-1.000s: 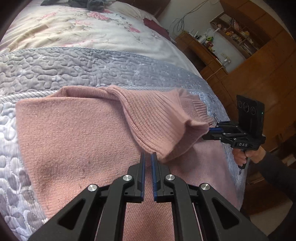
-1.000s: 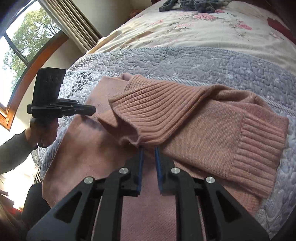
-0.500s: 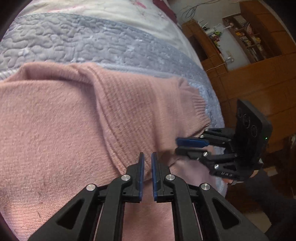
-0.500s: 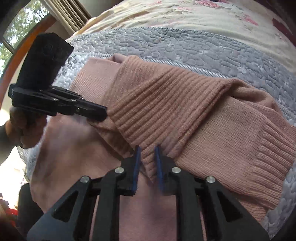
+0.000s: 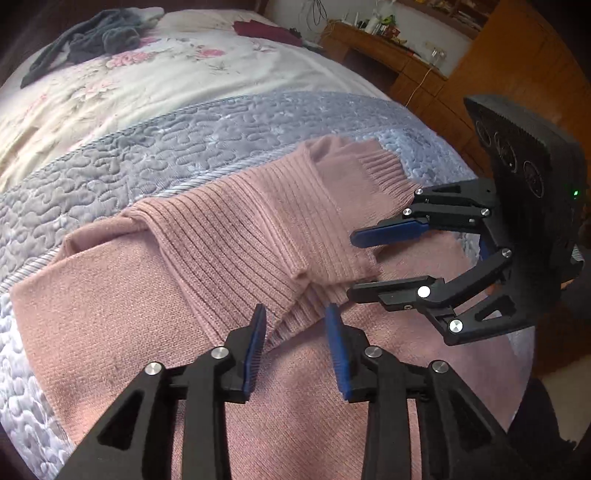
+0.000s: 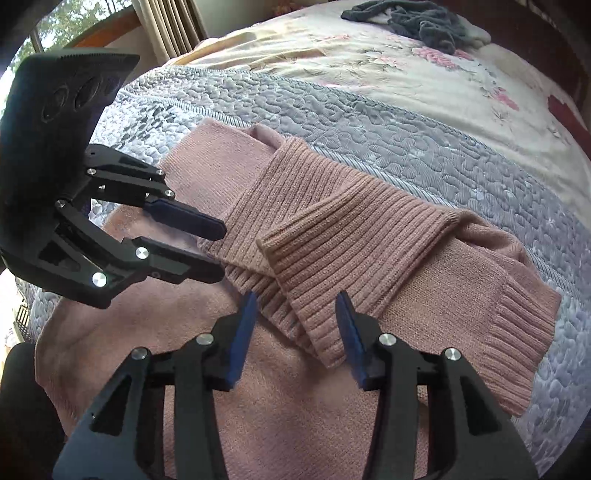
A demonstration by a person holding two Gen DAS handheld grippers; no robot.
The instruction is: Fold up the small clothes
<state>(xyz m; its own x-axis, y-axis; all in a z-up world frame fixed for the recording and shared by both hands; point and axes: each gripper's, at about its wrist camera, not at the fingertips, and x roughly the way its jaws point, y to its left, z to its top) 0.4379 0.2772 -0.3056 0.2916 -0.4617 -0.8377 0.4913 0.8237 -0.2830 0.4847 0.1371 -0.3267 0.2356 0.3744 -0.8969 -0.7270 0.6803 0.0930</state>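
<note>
a pink knitted sweater (image 5: 155, 310) lies spread on a bed, on a band of grey-blue quilted bedspread (image 5: 155, 147) stitched in a pebble pattern. both ribbed sleeves are folded in across the sweater's body and overlap near its middle; in the right wrist view one sleeve (image 6: 354, 236) lies on top of the other.

the left gripper (image 5: 295, 347) sits low over the sweater with its blue-padded jaws spread apart, the sleeve ends lying in the gap but not pinched. the right gripper (image 6: 295, 332) is likewise spread wide, its jaws on either side of the sleeve cuffs, holding nothing. each gripper shows in the other's camera, coming in from the side with jaws parted, close over the sleeves.

beyond the quilted band the bed is covered by a cream sheet with pink flowers (image 5: 122, 74). a heap of dark grey clothes (image 5: 92, 40) rests at the far end of it, and a dark red cloth (image 5: 266, 29) lies near the far edge. to one side of the bed stands wooden furniture (image 5: 388, 55) with small items and cables on top, against a pale wall. on the other side there are beige curtains (image 6: 166, 26) and a wood-framed window (image 6: 48, 26) showing green trees.
</note>
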